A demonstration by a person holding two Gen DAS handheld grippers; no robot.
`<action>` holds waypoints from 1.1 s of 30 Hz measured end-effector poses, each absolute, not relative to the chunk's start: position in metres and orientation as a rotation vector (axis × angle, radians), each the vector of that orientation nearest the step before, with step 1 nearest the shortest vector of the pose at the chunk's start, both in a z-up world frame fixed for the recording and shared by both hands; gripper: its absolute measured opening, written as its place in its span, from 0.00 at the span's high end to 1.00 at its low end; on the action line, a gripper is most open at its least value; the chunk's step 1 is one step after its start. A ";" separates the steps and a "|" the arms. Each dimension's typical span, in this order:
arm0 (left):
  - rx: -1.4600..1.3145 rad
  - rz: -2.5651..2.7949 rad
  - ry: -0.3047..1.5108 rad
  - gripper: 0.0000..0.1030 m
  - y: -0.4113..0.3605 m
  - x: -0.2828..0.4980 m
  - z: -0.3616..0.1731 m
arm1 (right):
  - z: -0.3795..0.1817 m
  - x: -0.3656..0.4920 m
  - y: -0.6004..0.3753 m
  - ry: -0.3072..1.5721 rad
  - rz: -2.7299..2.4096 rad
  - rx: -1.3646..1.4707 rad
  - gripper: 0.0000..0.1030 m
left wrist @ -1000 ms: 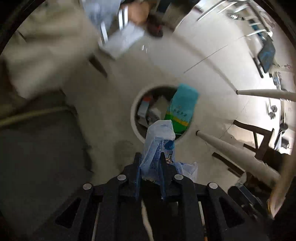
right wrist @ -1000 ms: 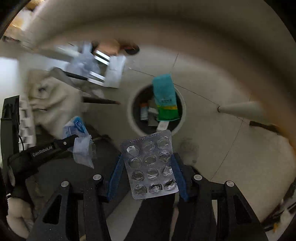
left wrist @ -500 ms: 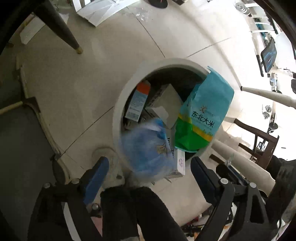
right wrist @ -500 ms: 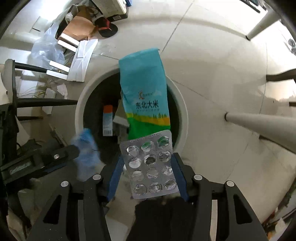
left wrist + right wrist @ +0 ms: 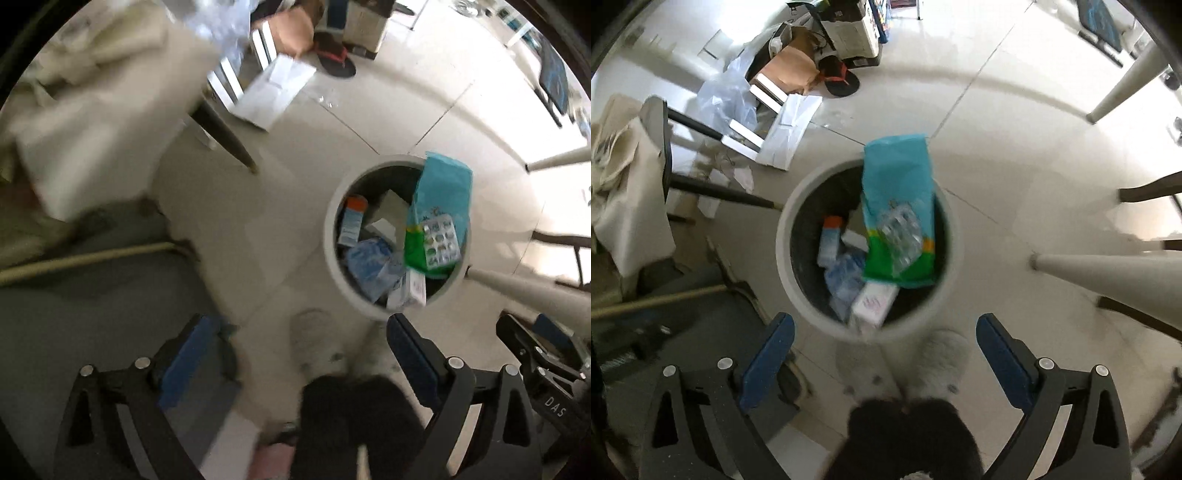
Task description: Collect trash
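Note:
A round white trash bin (image 5: 330, 236) (image 5: 783, 240) stands on the tiled floor. In it lie a teal and green rice bag (image 5: 441, 195) (image 5: 897, 192), a silver blister pack (image 5: 441, 240) (image 5: 900, 236) on the bag, a crumpled blue plastic wrapper (image 5: 369, 266) (image 5: 846, 277), and small boxes (image 5: 351, 221) (image 5: 873, 304). My left gripper (image 5: 295, 354) is open and empty, above the floor beside the bin. My right gripper (image 5: 884, 354) is open and empty above the bin's near rim.
White table legs (image 5: 1108, 273) (image 5: 517, 288) stand right of the bin. A dark chair (image 5: 661, 147) draped with beige cloth, cardboard (image 5: 792, 70), plastic sheeting and white boards (image 5: 273, 92) lie at the back left. A grey mat (image 5: 683, 314) lies left. White slippers (image 5: 945, 358) show below.
The right gripper opened and dropped the blister pack onto the rice bag in the bin. The blue wrapper fell from the open left gripper into the bin; the left gripper drew back.

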State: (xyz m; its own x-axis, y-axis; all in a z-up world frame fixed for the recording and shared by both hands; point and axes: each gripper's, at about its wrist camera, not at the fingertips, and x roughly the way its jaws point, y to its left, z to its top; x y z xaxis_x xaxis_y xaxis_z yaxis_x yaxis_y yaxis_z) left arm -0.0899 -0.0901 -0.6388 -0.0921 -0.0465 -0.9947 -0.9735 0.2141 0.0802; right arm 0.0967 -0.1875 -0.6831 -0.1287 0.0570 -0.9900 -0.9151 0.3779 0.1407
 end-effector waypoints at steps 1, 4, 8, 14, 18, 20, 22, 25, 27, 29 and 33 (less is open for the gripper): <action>-1.003 1.083 1.429 0.06 -0.095 -0.087 -0.619 | -0.672 0.097 -0.192 1.440 1.013 -0.835 0.03; -0.898 1.074 1.462 0.06 -0.107 -0.078 -0.561 | -0.612 0.099 -0.209 1.442 0.969 -0.830 0.03; -0.814 1.032 1.449 0.06 -0.116 -0.063 -0.485 | -0.528 0.109 -0.224 1.439 0.958 -0.786 0.03; -0.770 0.888 1.412 0.06 -0.114 -0.030 -0.388 | -0.419 0.131 -0.242 1.472 0.941 -0.671 0.03; -0.752 0.766 1.386 0.06 -0.111 -0.015 -0.344 | -0.353 0.141 -0.252 1.510 0.920 -0.578 0.03; -0.729 0.693 1.381 0.06 -0.108 -0.013 -0.316 | -0.327 0.141 -0.256 1.530 0.912 -0.547 0.03; -0.707 0.639 1.370 0.06 -0.107 -0.014 -0.293 | -0.299 0.138 -0.263 1.543 0.902 -0.500 0.03; -0.679 0.556 1.343 0.06 -0.103 -0.020 -0.255 | -0.256 0.125 -0.271 1.549 0.895 -0.440 0.03; -0.674 0.506 1.328 0.06 -0.101 -0.024 -0.235 | -0.228 0.113 -0.279 1.548 0.886 -0.393 0.03; -0.667 0.446 1.309 0.06 -0.100 -0.030 -0.211 | -0.205 0.102 -0.285 1.544 0.885 -0.346 0.03; -0.647 0.370 1.271 0.06 -0.101 -0.040 -0.174 | -0.154 0.080 -0.299 1.504 0.864 -0.261 0.03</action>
